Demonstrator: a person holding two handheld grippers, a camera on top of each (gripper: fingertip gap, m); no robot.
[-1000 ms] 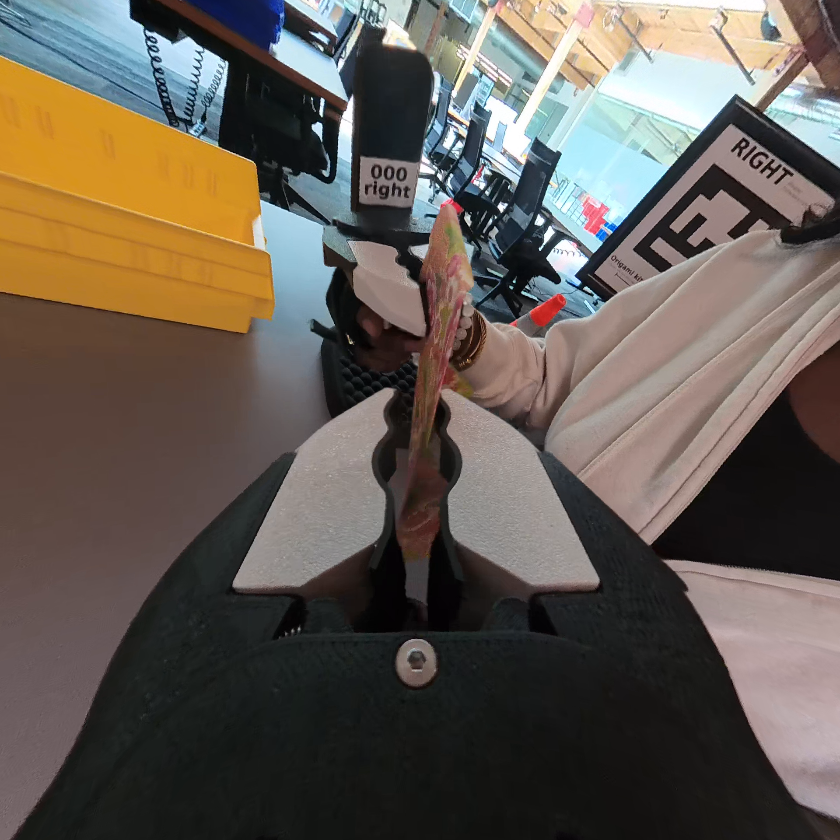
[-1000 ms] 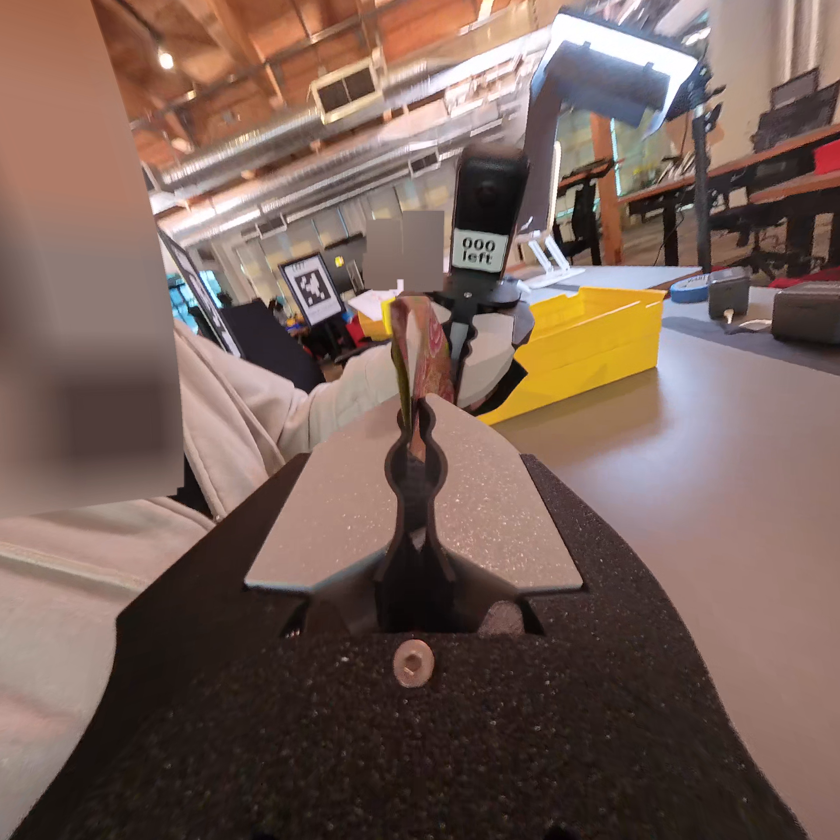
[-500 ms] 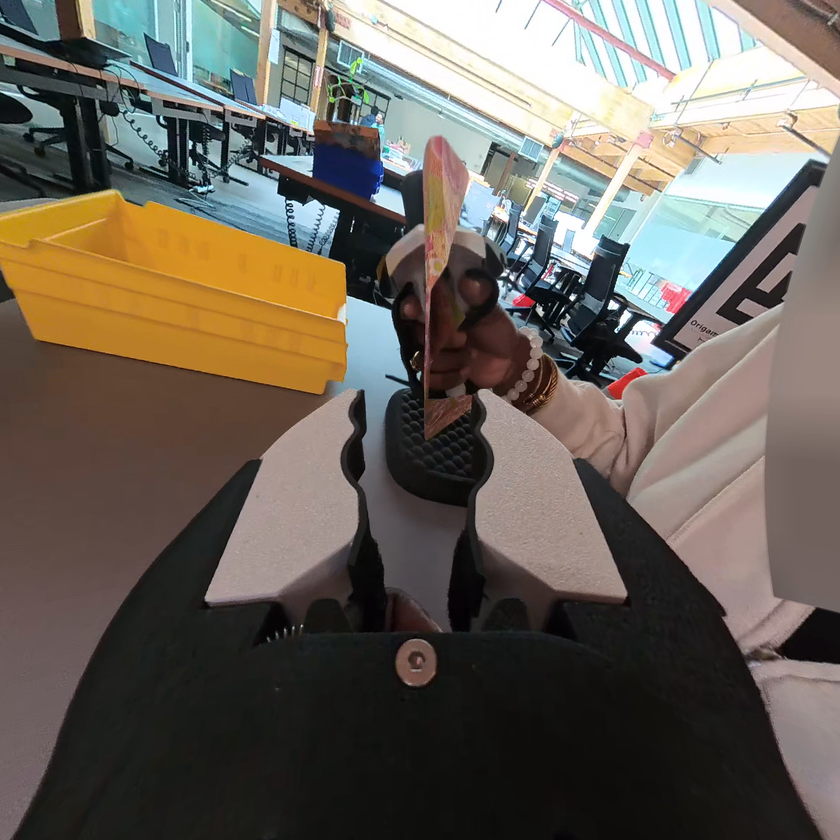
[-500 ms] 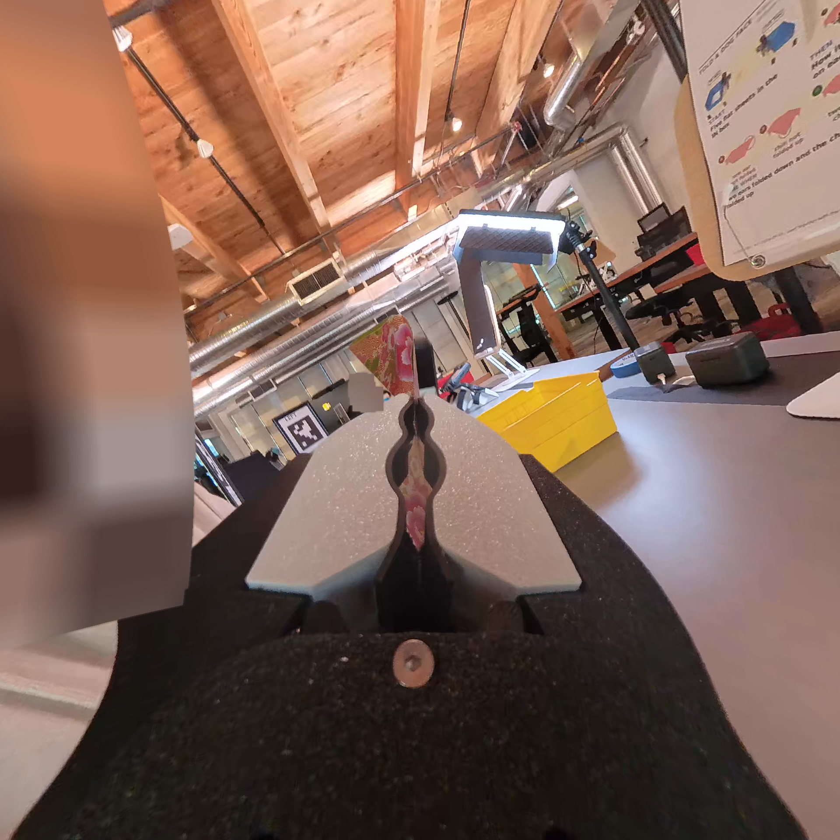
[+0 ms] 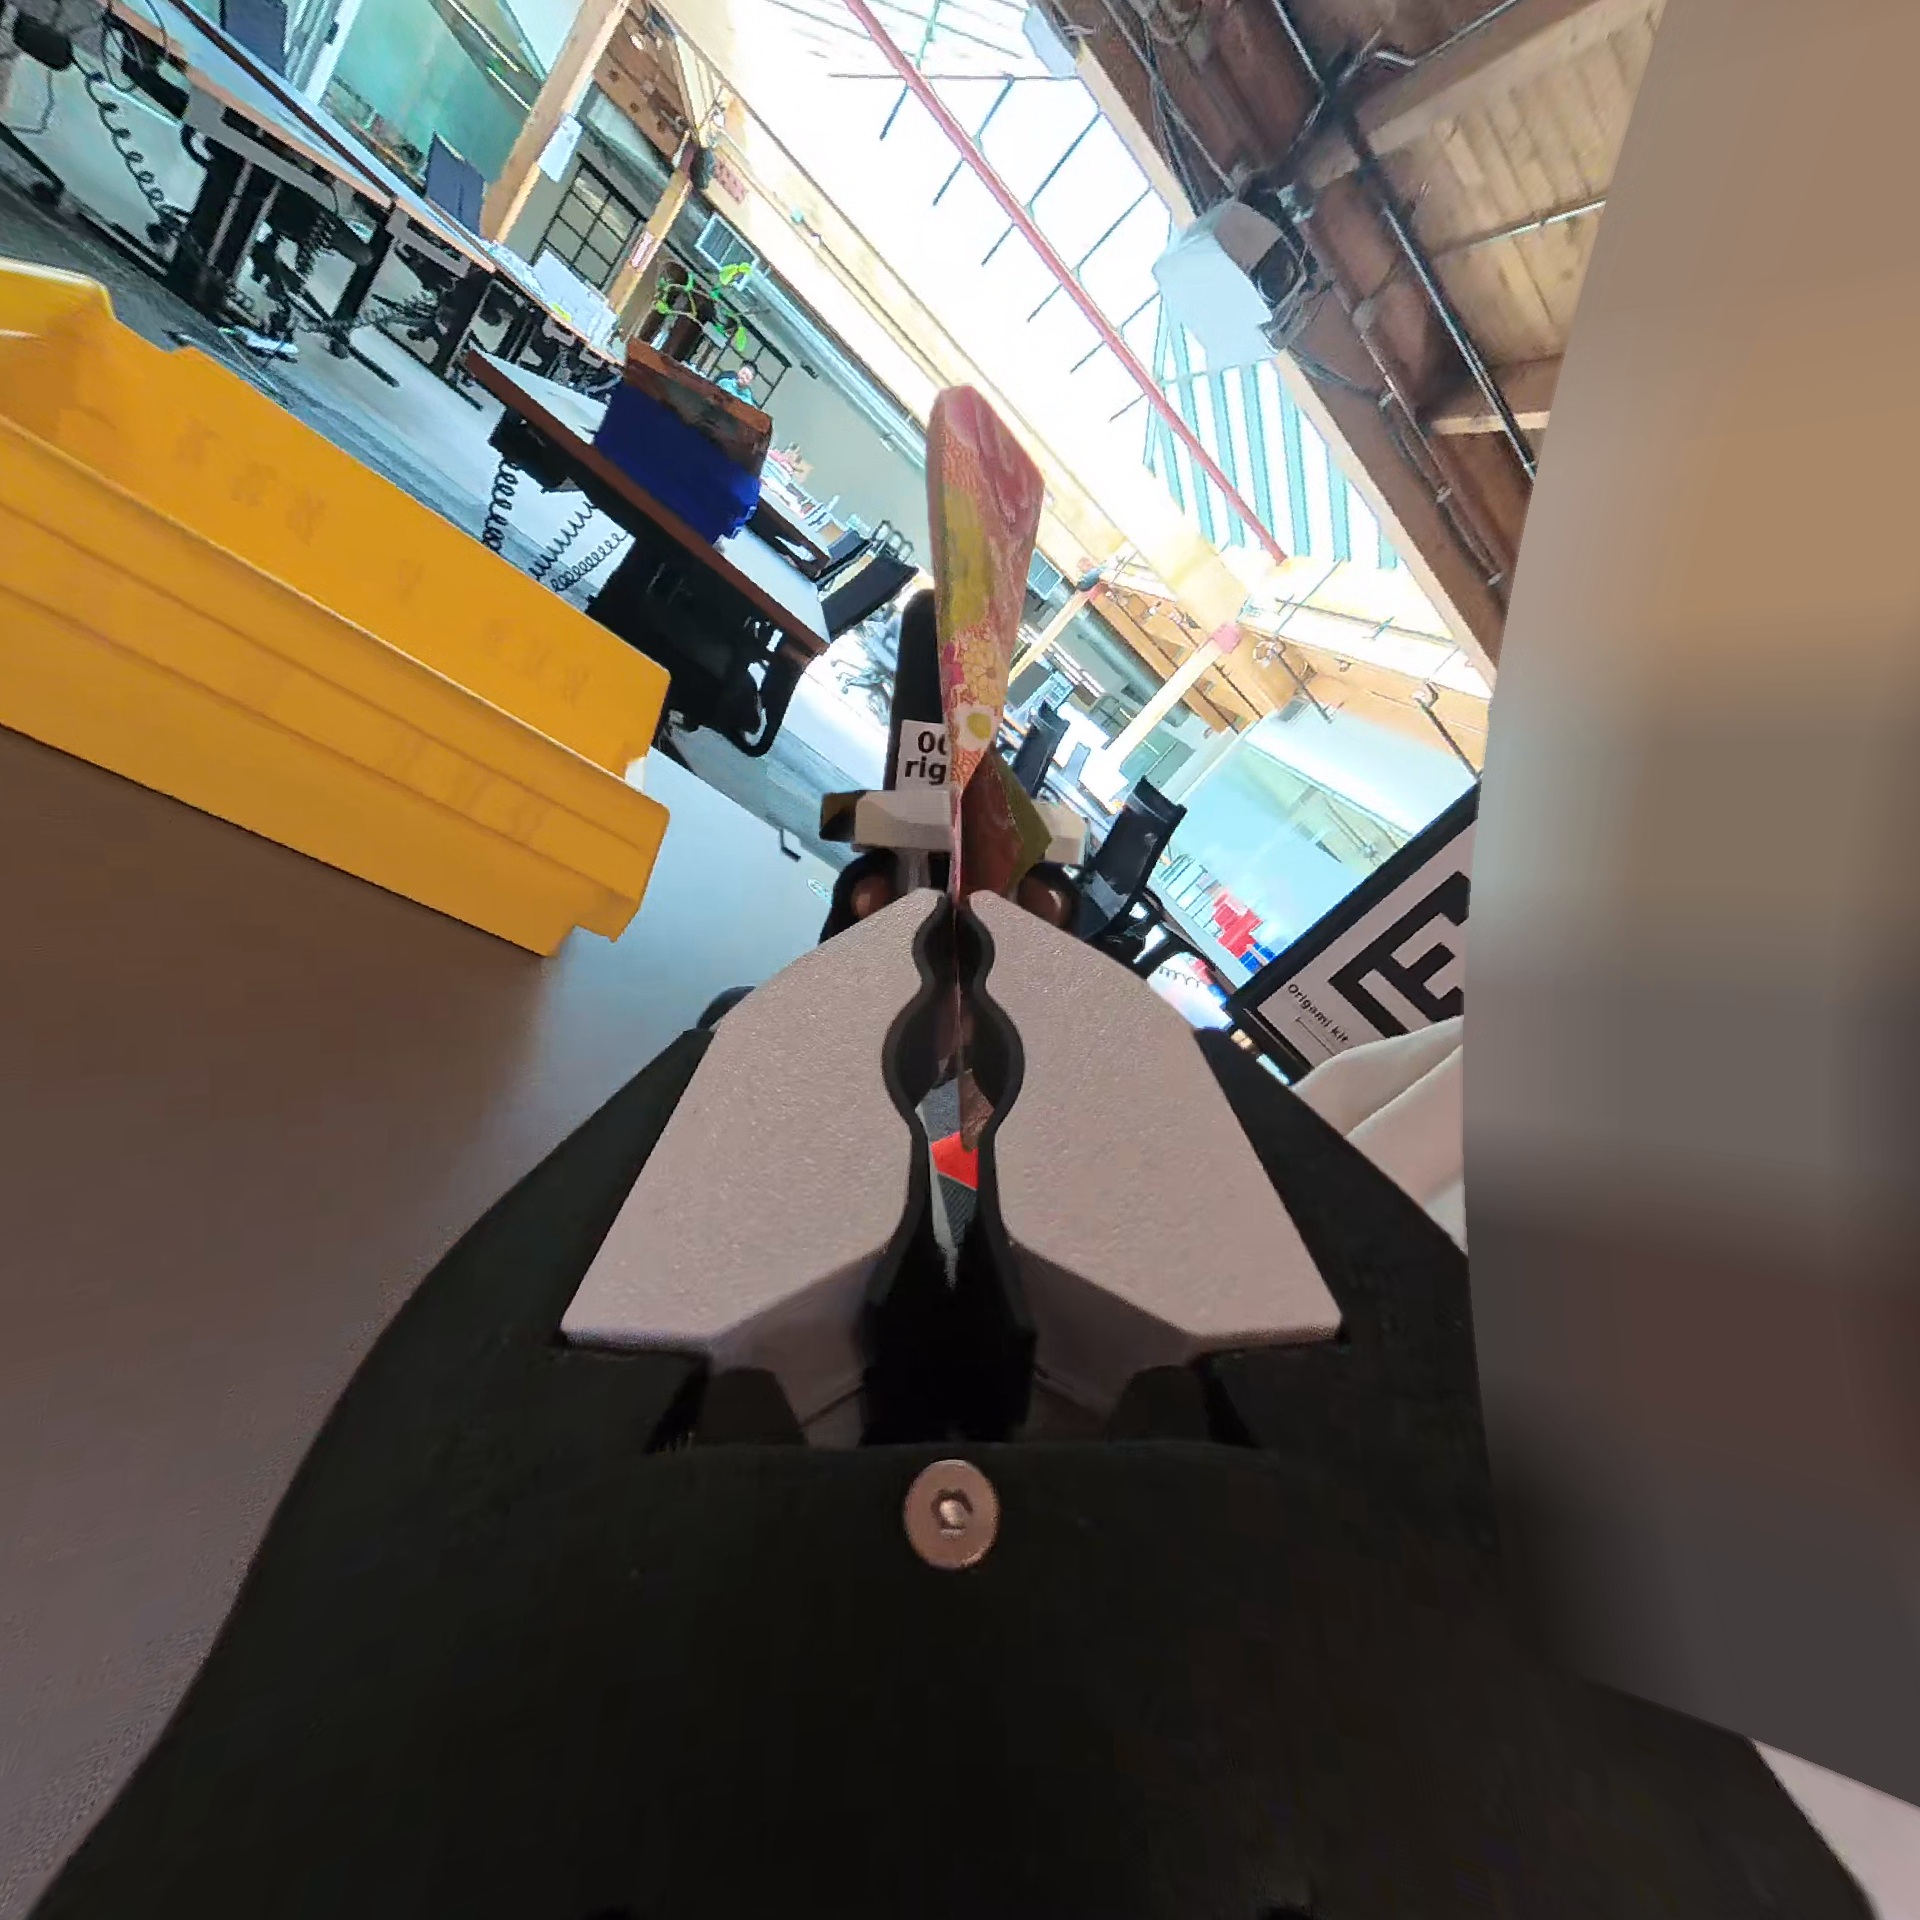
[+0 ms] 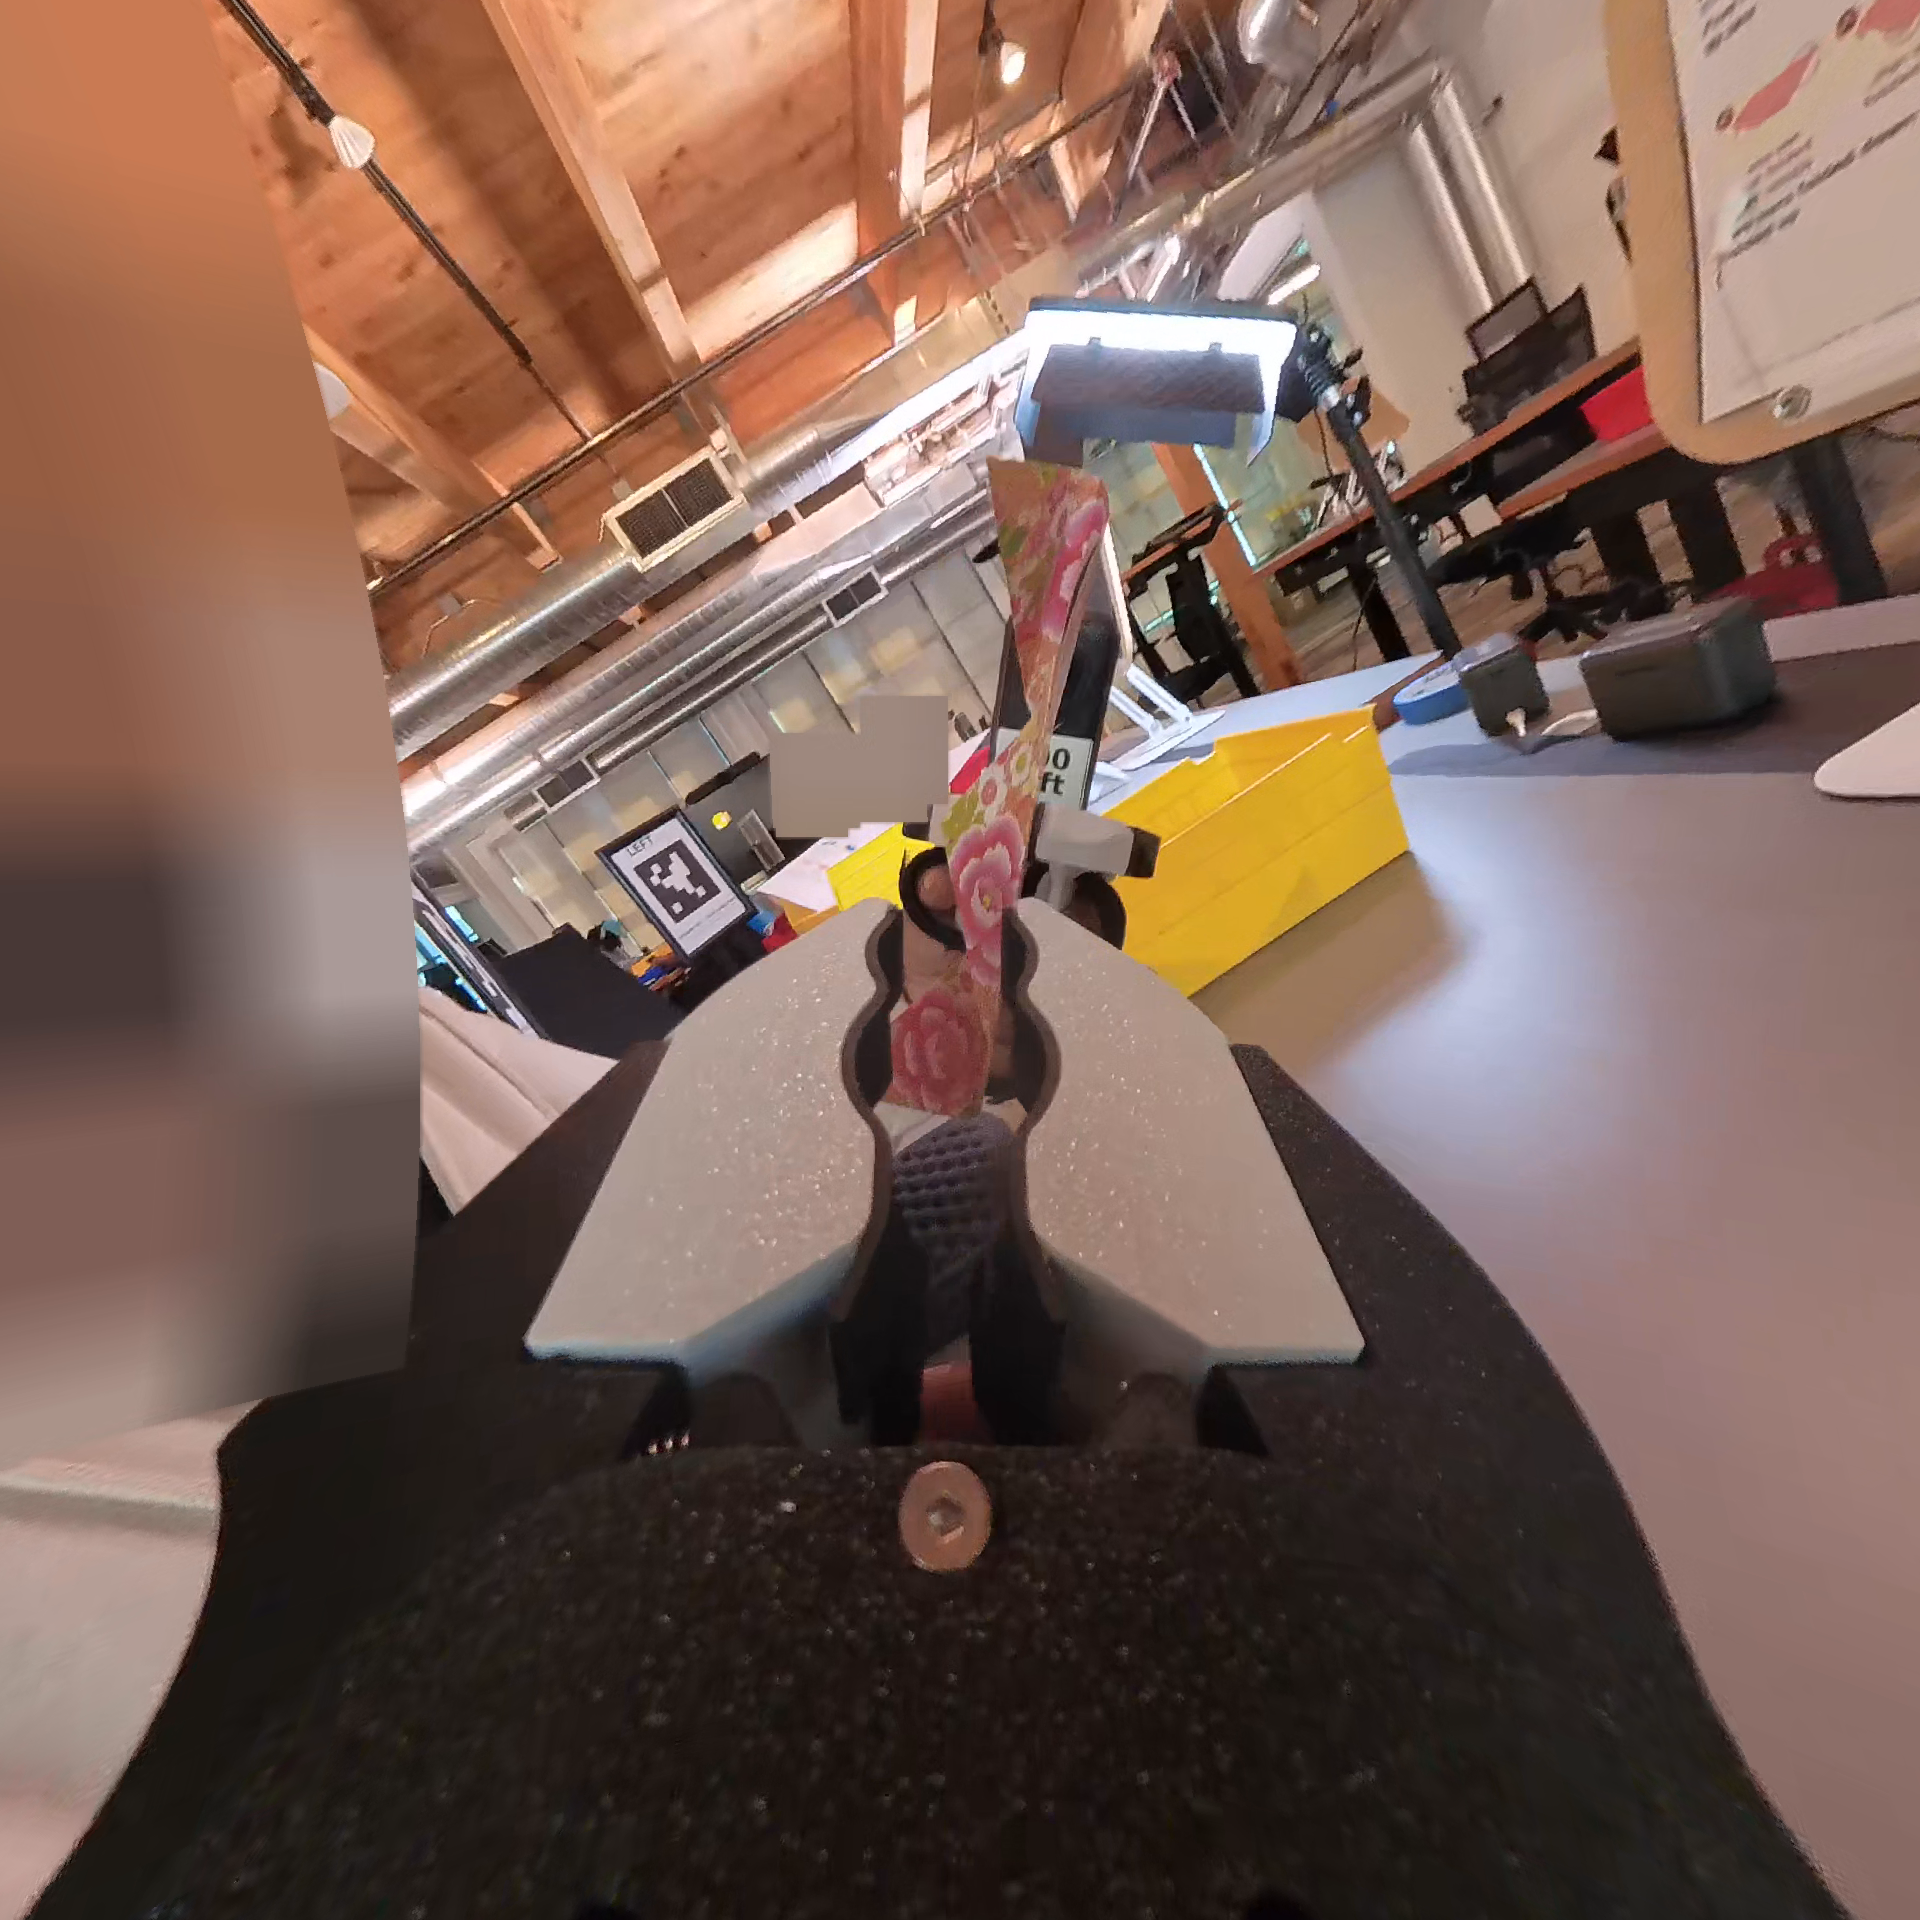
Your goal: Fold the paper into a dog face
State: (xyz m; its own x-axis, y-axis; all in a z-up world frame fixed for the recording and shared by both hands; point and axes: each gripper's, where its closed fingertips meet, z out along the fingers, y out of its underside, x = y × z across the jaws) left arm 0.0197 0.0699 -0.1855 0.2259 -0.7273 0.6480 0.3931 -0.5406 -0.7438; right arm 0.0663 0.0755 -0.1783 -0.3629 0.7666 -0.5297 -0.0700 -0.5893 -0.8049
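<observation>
The floral pink and yellow paper (image 5: 977, 582) is folded and stands upright, edge-on, above the dark table (image 5: 260, 1143). My left gripper (image 5: 954, 914) is shut on its lower part. The right gripper's white fingers (image 5: 883, 821) show just behind the paper, one on each side of it. In the right wrist view my right gripper (image 6: 951, 925) is open by a narrow gap. The paper (image 6: 1039, 582) passes through that gap and rises above it. Whether the jaws touch the paper I cannot tell. The left gripper's fingers (image 6: 1086, 840) show behind the paper.
Stacked yellow bins (image 5: 312, 644) stand on the table, also seen in the right wrist view (image 6: 1268, 831). A lamp (image 6: 1153, 374), grey boxes (image 6: 1673, 675) and a blue tape roll (image 6: 1429, 701) are at the back. A marker board (image 5: 1392, 966) and a white sleeve (image 5: 1382, 1101) are close by. There is about 6 cm between the tips of the two grippers.
Half a second ago my left gripper was open and the right held the paper. Now the left has shut on the paper and the right has opened around it.
</observation>
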